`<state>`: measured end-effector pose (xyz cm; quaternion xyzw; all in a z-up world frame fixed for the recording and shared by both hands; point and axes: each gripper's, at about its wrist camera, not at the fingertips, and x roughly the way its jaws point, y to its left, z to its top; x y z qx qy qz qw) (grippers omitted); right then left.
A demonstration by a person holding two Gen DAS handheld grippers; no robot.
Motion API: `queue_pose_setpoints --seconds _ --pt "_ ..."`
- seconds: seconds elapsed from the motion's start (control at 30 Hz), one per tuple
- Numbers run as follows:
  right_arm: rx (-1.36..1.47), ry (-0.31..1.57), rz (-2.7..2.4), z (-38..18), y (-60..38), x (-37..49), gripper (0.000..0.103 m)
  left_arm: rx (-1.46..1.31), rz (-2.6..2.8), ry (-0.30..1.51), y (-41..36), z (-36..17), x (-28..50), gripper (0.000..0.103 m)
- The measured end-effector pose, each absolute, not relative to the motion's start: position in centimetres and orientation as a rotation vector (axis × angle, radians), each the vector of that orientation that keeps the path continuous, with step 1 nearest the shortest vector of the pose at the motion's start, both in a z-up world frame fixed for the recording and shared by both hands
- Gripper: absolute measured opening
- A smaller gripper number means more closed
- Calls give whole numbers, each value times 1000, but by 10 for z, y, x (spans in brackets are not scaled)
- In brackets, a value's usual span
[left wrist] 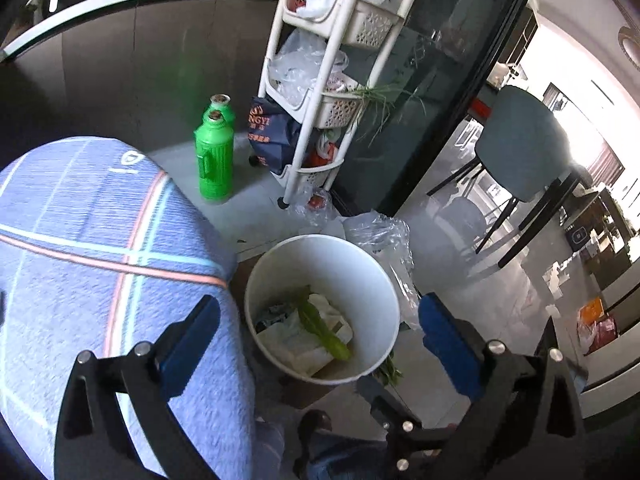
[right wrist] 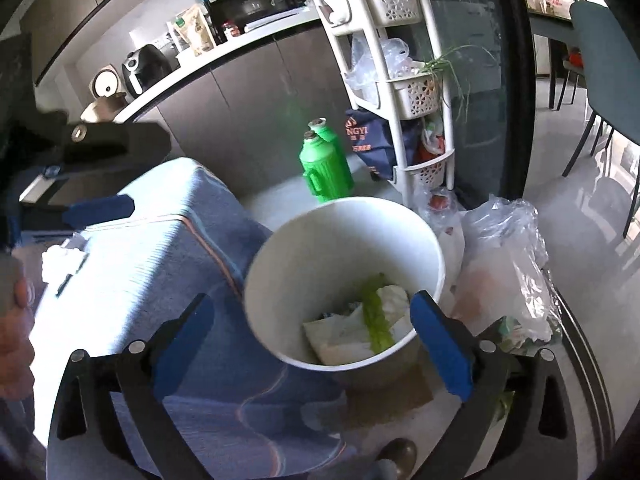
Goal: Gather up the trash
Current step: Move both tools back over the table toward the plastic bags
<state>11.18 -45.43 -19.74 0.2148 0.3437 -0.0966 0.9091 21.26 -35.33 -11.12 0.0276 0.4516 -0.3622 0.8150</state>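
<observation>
Both the left gripper (left wrist: 320,320) and right gripper (right wrist: 312,320) are being held spread, empty, above the white bin (left wrist: 372,276); the crumpled tissue (right wrist: 60,262) at far left, likely light and soft, is best pinched mid-bunch.

Bin (left wrist: 362,258): white, round, open-topped, upright on the floor beside a blue-covered seat.
Trash (left wrist: 316,330): crumpled white paper, a green leafy stalk and dark scraps, lying at the bottom of the bin.
Fill: low, mostly bare inner wall.
</observation>
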Motion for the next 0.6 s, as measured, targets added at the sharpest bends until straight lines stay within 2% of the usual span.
queue_pose_setpoints --seconds 0.23,0.43,0.6 --pt "384 645 -130 -149 -417 102 94 16 -715 907 -290 -74 191 99" --pt "337 620 -11 -116 -371 105 94 -78 -572 884 -196 -54 183 99" --pt "292 633 112 -102 -325 120 94 -108 -412 882 -115 -57 183 99"
